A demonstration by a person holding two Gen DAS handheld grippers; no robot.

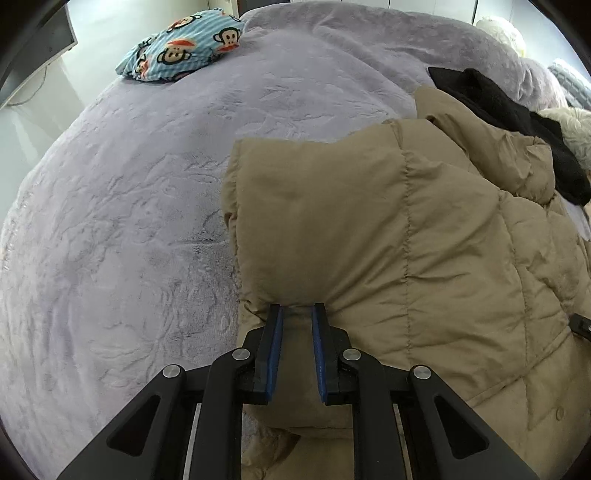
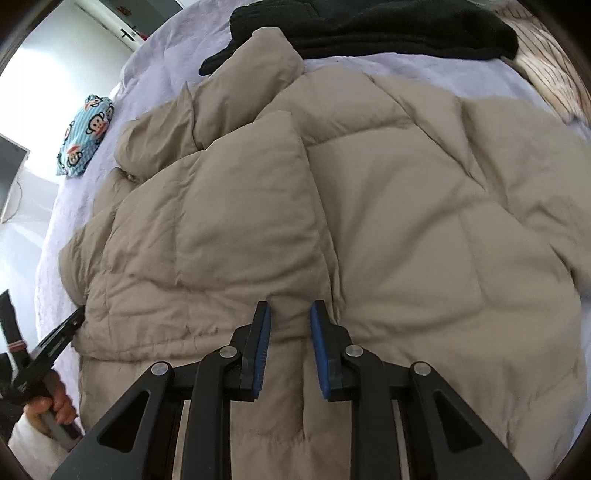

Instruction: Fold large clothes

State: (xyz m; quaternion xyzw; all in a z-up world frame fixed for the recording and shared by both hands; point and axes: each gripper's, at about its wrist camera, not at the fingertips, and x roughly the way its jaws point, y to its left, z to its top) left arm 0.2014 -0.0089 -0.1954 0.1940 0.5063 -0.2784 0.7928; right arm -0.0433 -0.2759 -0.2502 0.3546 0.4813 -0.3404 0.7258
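The tan puffer coat (image 2: 369, 221) is spread on the lavender bed cover (image 1: 129, 221), which serves as landmark. Left tool (image 1: 297, 314): jaws drawn nearly together, a ridge of coat fabric pinched between the blue pads (image 1: 277, 332) at the coat's folded edge. Right tool (image 2: 290, 314): jaws narrow, a fold of coat fabric is seen between the pads; firm pressing cannot be told. In the right view, the left tool is seen at the coat's left hem, gripped by a hand (image 2: 51, 406). A black garment (image 2: 369, 29) is laid at the coat's far end. A monkey-print pillow (image 1: 181, 44) is set well apart on the cover.
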